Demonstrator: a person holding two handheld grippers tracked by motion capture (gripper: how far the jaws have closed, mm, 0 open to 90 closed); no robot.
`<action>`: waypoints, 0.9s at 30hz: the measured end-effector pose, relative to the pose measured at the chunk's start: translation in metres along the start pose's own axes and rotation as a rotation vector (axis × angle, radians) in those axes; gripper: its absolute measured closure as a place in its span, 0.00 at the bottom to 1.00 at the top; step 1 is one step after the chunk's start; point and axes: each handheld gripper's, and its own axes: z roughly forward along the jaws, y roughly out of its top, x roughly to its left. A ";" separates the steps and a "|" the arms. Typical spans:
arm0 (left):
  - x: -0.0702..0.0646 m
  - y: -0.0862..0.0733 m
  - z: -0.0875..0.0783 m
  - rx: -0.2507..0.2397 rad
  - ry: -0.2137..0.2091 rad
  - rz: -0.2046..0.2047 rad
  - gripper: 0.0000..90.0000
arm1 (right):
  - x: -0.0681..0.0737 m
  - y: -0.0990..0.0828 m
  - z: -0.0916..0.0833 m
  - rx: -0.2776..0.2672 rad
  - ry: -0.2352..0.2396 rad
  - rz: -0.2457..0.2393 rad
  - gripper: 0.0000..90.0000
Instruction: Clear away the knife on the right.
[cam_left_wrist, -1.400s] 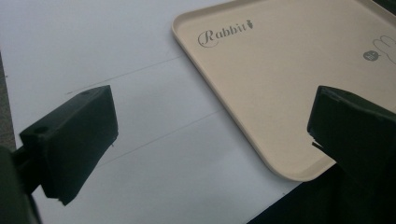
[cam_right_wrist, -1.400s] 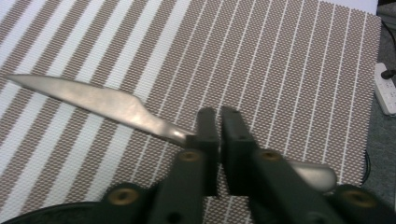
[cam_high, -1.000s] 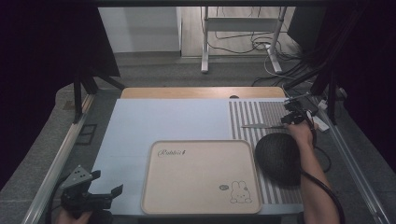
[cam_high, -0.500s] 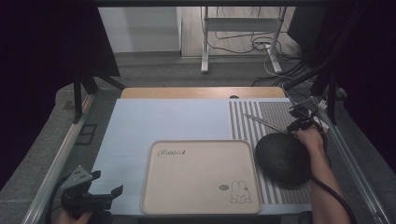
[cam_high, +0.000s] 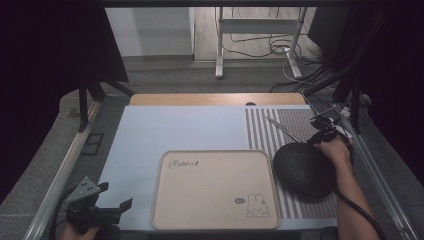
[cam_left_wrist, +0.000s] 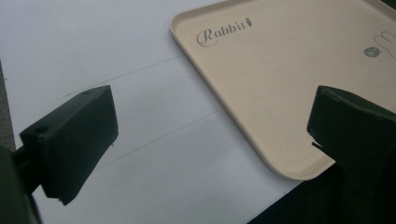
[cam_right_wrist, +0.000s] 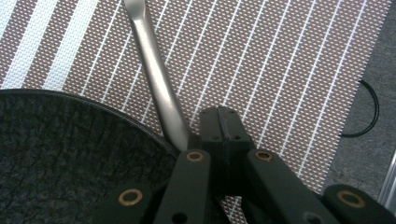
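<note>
High view: pale counter (cam_high: 165, 130), beige Rabbit tray (cam_high: 215, 190) at the near middle, empty. Right of the tray, on a striped placemat (cam_high: 295, 120), a black textured bowl (cam_high: 302, 170). Beyond the bowl, further from the tray, a slim metal utensil handle (cam_high: 282, 129), its near end apparently pinched in the right gripper (cam_high: 322, 134), jaws fully closed. Left gripper (cam_high: 117, 205) left of the tray, jaws wide, empty. Risks: thin end-grip letting the smooth handle pivot or slip; knocking the bowl's rim when swinging towards the tray.
</note>
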 end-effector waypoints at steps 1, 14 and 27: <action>0.000 0.000 0.000 -0.001 -0.001 0.000 0.02 | 0.000 0.000 0.000 -0.003 0.003 -0.002 1.00; 0.001 0.000 0.000 -0.003 -0.006 -0.002 0.02 | 0.005 0.016 -0.017 -0.120 0.070 0.075 0.27; 0.000 0.000 0.000 -0.003 -0.006 0.000 0.02 | 0.026 0.035 0.001 -0.103 -0.002 0.043 0.00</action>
